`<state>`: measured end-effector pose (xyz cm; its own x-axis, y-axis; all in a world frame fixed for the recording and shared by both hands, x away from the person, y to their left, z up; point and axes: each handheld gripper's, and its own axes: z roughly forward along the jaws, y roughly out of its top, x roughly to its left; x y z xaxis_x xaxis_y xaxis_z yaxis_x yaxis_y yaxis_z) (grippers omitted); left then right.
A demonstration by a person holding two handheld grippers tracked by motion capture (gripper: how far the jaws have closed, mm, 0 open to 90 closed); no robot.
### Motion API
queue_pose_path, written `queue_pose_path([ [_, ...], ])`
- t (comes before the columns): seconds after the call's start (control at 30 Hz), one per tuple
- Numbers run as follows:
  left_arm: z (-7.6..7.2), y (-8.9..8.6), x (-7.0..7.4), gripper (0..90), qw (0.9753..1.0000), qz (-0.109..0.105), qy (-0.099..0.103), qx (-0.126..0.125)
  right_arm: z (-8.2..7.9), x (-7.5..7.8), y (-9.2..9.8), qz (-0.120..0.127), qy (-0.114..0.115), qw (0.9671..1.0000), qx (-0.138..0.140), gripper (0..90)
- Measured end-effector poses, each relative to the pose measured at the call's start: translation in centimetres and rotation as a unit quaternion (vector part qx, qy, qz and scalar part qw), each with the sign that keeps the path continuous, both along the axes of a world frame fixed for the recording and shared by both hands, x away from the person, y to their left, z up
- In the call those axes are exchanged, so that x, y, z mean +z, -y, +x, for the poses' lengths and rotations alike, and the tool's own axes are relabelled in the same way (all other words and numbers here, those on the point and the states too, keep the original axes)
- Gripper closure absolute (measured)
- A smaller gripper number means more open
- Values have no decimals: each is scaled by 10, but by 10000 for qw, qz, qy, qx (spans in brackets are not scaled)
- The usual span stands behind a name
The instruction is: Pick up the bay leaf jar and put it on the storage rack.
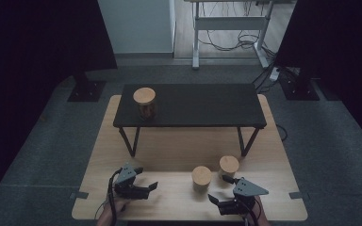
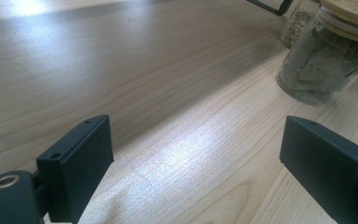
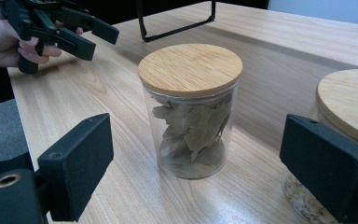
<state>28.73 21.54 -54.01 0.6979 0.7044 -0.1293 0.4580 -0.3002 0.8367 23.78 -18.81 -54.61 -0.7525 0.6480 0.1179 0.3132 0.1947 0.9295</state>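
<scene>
Right gripper (image 3: 196, 163) gapes wide, empty; ahead between its jaws stands a glass jar (image 3: 191, 121) (round bamboo lid, dried leaves).

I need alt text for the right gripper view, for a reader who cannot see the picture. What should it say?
A glass jar of dried leaves with a round wooden lid stands upright on a light wooden table, framed between the open black jaws of the right gripper. A second wooden-lidded jar stands at the right edge, and the left gripper, held in a hand, shows at upper left.
</scene>
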Motion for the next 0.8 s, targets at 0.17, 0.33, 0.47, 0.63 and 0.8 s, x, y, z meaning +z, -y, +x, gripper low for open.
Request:
queue_pose_path([
  [0.17,0,0,0,88,10000,8,-4,-6,3,-2,-3,-24,-10,10000,-7,91],
  [0.33,0,0,0,88,10000,10,-4,-9,6,-4,-9,-65,-21,10000,-3,93],
  [0.47,0,0,0,88,10000,9,1,-15,9,-5,-13,-96,-30,9999,-14,95],
  [0.63,0,0,0,88,10000,14,-2,-24,10,-6,-17,-146,-21,9999,-62,96],
  [0.8,0,0,-1,88,10000,20,-6,-28,11,-6,-21,-177,9,9998,-72,95],
])
